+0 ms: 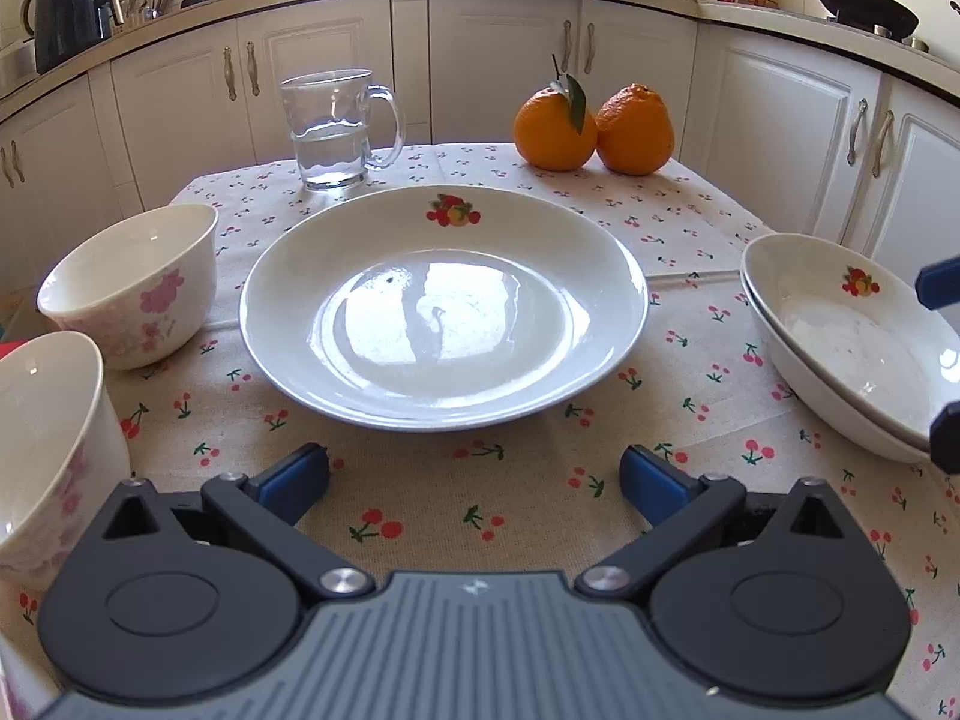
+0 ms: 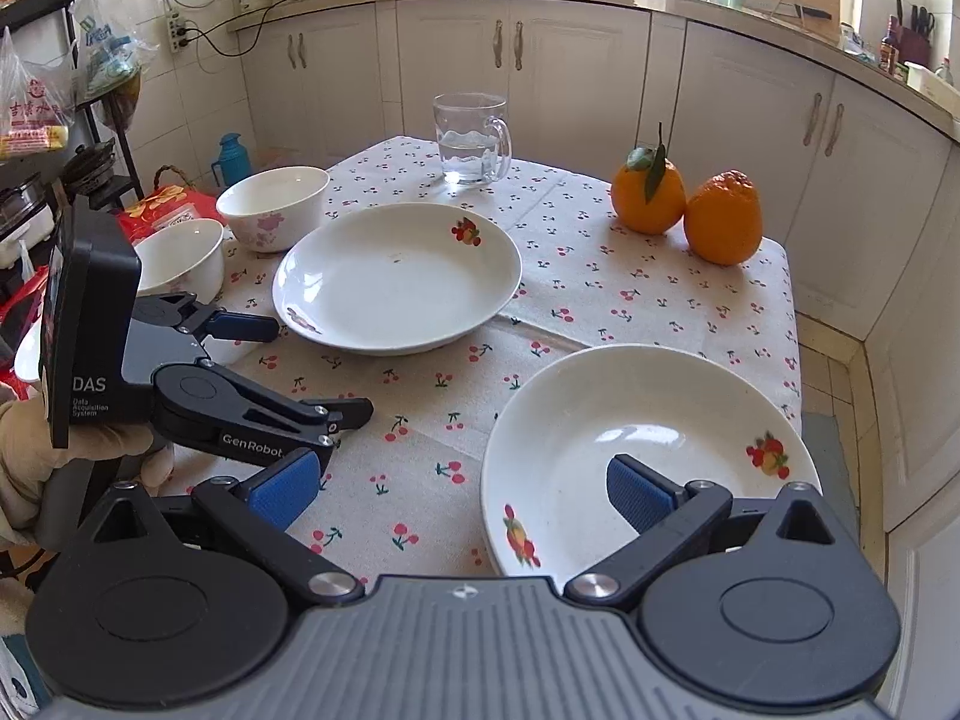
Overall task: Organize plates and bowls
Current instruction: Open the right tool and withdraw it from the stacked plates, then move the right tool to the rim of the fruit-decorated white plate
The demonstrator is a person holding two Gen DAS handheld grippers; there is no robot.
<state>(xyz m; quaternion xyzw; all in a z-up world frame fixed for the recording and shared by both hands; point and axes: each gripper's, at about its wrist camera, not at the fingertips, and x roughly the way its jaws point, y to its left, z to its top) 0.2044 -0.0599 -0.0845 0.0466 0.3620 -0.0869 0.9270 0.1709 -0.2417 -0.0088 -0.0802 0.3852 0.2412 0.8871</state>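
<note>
A white plate with a fruit print (image 1: 444,306) lies mid-table, also in the right wrist view (image 2: 396,279). Two stacked plates (image 1: 852,354) sit at the right; they also show in the right wrist view (image 2: 648,456). Two white bowls with pink flowers stand at the left, one farther (image 1: 135,288) (image 2: 273,207) and one nearer (image 1: 48,450) (image 2: 180,264). My left gripper (image 1: 474,480) is open and empty just before the middle plate, seen also from the right (image 2: 306,360). My right gripper (image 2: 462,489) is open, its right finger over the stack's near rim.
A glass mug with water (image 1: 336,129) and two oranges (image 1: 591,129) stand at the far side of the cherry-print tablecloth (image 1: 420,510). White cabinets (image 1: 498,60) surround the table. Bags and a shelf (image 2: 60,120) stand at the left.
</note>
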